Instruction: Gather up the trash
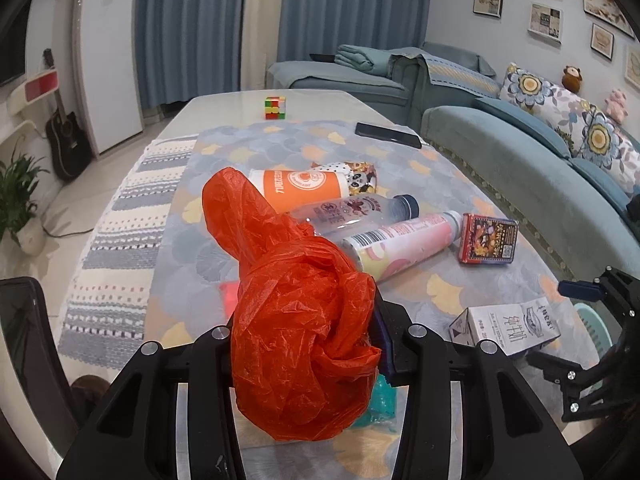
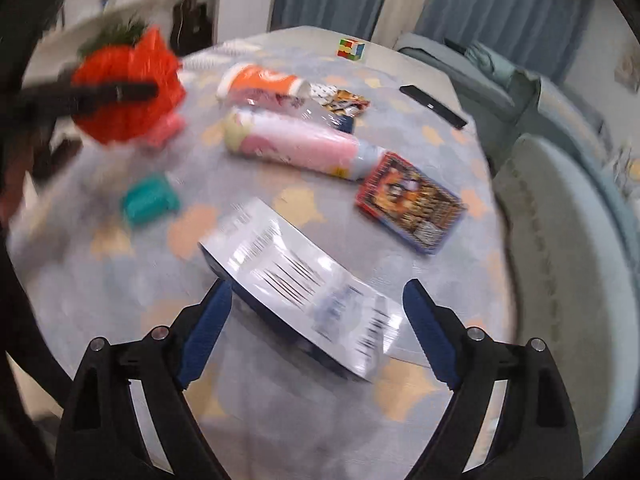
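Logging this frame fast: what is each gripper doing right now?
Left gripper: closed on the crumpled orange plastic bag.
Right gripper: open, holding nothing, jaws either side of the white carton.

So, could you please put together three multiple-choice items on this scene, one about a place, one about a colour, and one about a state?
1. Where is the puzzle cube?
A. At the far end of the table
B. On the sofa
C. Inside the left claw

2. What colour is the plastic bag?
A. Green
B. Orange-red
C. White

3. How is the right claw?
A. Shut on the phone
B. Shut on the bag
C. Open, astride the milk carton

Answers: 1 A, it sits alone beyond the litter. 2 B, the crumpled bag in the left claw is orange-red. 3 C, its blue pads stand wide apart on either side of the carton.
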The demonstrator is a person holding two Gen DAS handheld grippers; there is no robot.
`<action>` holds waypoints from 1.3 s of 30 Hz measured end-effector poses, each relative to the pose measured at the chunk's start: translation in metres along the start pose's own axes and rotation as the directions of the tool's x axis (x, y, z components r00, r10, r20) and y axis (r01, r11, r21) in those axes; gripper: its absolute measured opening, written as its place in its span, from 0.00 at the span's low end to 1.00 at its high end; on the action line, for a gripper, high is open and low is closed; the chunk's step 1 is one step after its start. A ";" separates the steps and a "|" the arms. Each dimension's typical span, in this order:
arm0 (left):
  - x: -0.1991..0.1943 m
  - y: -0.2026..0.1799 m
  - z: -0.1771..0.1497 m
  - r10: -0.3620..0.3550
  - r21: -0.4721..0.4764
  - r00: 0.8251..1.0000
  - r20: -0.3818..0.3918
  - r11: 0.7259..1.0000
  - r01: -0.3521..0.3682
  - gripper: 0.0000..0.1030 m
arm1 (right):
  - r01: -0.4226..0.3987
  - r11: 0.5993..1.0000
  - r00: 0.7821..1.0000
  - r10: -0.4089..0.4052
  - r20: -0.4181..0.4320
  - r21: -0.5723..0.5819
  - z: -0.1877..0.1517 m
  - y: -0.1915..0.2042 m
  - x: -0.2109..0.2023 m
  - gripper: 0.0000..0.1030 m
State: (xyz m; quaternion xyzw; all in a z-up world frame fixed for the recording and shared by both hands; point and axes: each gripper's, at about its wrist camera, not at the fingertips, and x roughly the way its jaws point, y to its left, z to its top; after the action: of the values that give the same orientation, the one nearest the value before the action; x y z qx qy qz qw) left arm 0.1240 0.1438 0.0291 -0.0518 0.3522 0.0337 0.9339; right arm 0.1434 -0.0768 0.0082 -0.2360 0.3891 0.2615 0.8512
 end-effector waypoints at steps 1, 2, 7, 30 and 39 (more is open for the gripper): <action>-0.001 0.001 0.001 -0.001 -0.004 1.000 0.002 1.000 0.001 0.41 | 0.007 1.000 1.000 -0.007 -0.013 -0.001 -0.004 -0.004 0.003 0.81; -0.001 0.001 0.001 -0.001 -0.006 1.000 0.002 1.000 0.001 0.41 | 0.008 1.000 0.999 -0.008 -0.032 0.006 -0.006 -0.009 0.007 0.81; -0.002 -0.004 0.000 -0.003 0.009 1.000 0.004 1.000 0.003 0.41 | -0.071 0.997 0.993 0.074 -0.089 0.034 -0.008 -0.016 0.039 0.81; 0.002 0.004 -0.003 0.041 -0.006 0.999 -0.002 0.999 -0.041 0.42 | -0.178 0.982 0.981 0.182 -0.073 0.068 0.000 0.072 0.034 0.80; -0.002 0.001 -0.001 0.031 -0.011 0.999 0.008 0.999 -0.031 0.42 | -0.146 0.949 0.989 0.146 0.020 0.280 -0.006 0.025 0.016 0.50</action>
State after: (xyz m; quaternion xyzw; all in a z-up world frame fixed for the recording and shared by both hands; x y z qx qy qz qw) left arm 0.1219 0.1450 0.0292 -0.0510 0.3491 0.0504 0.9343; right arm 0.1330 -0.0572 -0.0127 -0.0837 0.4392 0.2657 0.8541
